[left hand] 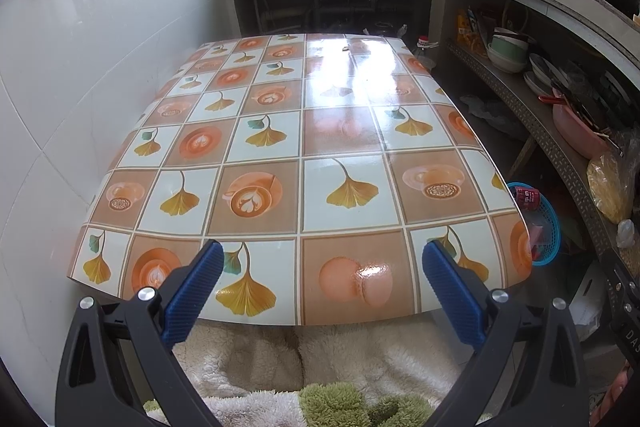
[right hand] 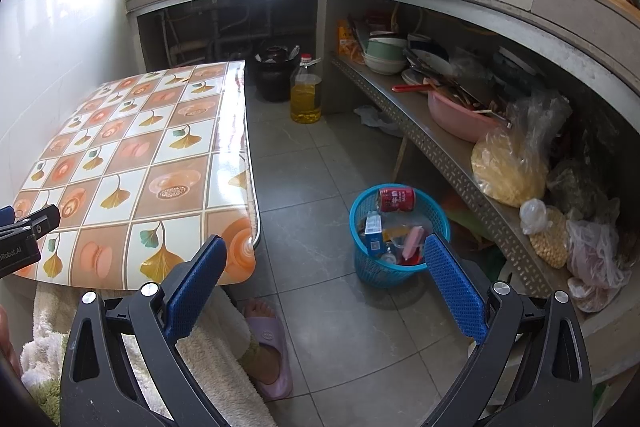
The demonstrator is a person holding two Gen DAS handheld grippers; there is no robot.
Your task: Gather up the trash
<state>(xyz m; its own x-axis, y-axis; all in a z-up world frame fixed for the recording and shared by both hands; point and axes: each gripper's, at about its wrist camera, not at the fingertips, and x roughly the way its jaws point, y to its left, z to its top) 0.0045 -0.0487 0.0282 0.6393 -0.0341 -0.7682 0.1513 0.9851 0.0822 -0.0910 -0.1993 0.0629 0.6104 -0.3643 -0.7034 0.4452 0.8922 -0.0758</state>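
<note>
My left gripper (left hand: 322, 263) has its jaws spread wide over the near edge of the desk (left hand: 280, 131). My right gripper (right hand: 322, 259) is spread too, holding nothing. The trash sits in the blue basket (right hand: 394, 269) on the floor, with a red can (right hand: 397, 199) on top.

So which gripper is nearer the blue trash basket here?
Right. The right gripper hangs open over the floor beside the blue trash basket; the left gripper is open over the table's near edge, farther off.
</note>
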